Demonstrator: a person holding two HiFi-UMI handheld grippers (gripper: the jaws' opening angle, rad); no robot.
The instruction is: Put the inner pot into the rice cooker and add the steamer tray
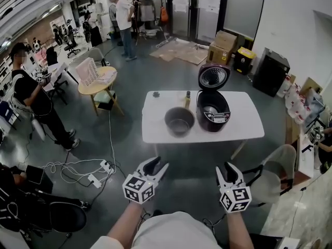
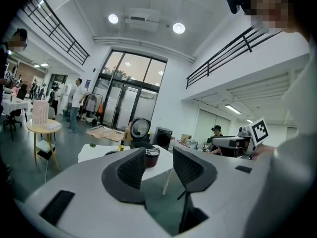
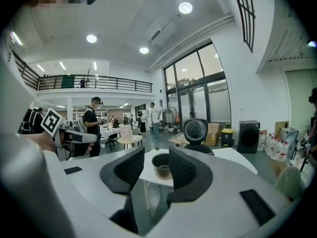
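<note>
- The white table (image 1: 155,131) stands at 12 o'clock from both grippers, well apart from them, with grey floor between.
- The cooker (image 1: 212,110) sits on the table's right half with its lid (image 1: 213,77) raised upright at its 12 o'clock. Something pale lies in its bowl, but what it is cannot be told.
- The pot (image 1: 179,121) stands upright on the table just at the cooker's 9 o'clock, outside it.
- The left gripper (image 1: 157,165) is held low at 7 o'clock from the pot, its jaws moderately apart with nothing between them.
- The right gripper (image 1: 228,169) is at 6 o'clock from the cooker, its jaws wide and empty.
- A small bottle (image 1: 188,98) stands at the pot's 1 o'clock.
</note>
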